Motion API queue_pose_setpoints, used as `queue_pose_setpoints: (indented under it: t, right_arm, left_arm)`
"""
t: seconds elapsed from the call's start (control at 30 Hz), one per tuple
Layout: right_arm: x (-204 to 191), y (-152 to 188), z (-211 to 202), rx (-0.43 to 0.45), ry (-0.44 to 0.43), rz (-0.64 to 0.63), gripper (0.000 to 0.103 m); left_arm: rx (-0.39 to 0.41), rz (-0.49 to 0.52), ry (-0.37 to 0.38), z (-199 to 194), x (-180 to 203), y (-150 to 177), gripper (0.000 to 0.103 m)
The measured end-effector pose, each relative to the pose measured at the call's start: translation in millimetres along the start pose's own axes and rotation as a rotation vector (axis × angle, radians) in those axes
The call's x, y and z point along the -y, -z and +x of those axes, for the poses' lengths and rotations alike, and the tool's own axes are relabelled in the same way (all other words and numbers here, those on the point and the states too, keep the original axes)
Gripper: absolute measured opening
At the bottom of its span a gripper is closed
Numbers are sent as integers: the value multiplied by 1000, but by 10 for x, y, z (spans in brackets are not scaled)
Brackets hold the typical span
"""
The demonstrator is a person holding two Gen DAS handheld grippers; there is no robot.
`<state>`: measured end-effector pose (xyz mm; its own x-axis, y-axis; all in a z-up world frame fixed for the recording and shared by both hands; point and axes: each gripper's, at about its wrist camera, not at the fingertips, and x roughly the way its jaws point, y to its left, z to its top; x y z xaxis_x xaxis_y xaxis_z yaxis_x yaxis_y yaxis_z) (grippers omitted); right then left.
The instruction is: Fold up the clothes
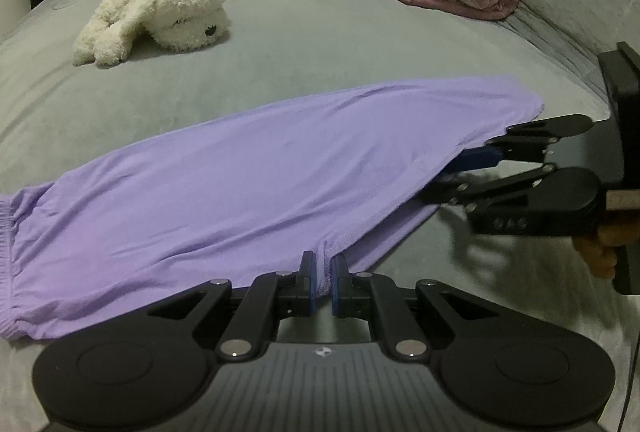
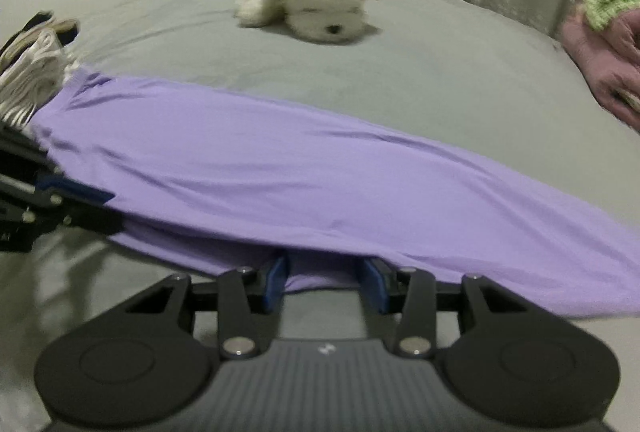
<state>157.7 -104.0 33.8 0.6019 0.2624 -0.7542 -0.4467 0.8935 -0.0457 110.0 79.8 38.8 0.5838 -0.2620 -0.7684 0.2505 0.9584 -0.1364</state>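
Left wrist view: the left gripper (image 1: pixel 323 278) is pinching the near edge of the purple pants (image 1: pixel 240 168), which are lying ahead across the grey bed (image 1: pixel 320 44); the right gripper (image 2: pixel 325 280), fingers apart, is sliding under their edge

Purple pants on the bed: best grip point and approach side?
Take the purple pants by the near edge, coming in low from the bed's front. The fabric lies flat, and only that edge offers a pinchable hem. The left gripper already pinches there; the right gripper straddles it, open.

Purple trousers (image 2: pixel 320 172) cut off right, right wrist view blurred, right gripper (image 2: pixel 325 264) fingertips hidden under fabric
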Motion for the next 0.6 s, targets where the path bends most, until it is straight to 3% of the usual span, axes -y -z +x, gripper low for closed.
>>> queue_pose_setpoints:
  t: [0.2, 0.33, 0.6]
  right_arm:
    - [-73, 4, 99, 70, 3, -11, 40]
    - [31, -24, 143, 60, 82, -8, 42]
    - [662, 139, 72, 50, 246, 184, 46]
  left_arm:
    - [-8, 7, -5, 17, 6, 11, 7]
    - [-14, 16, -5, 13, 26, 20, 7]
    - [-21, 28, -6, 9, 38, 23, 7]
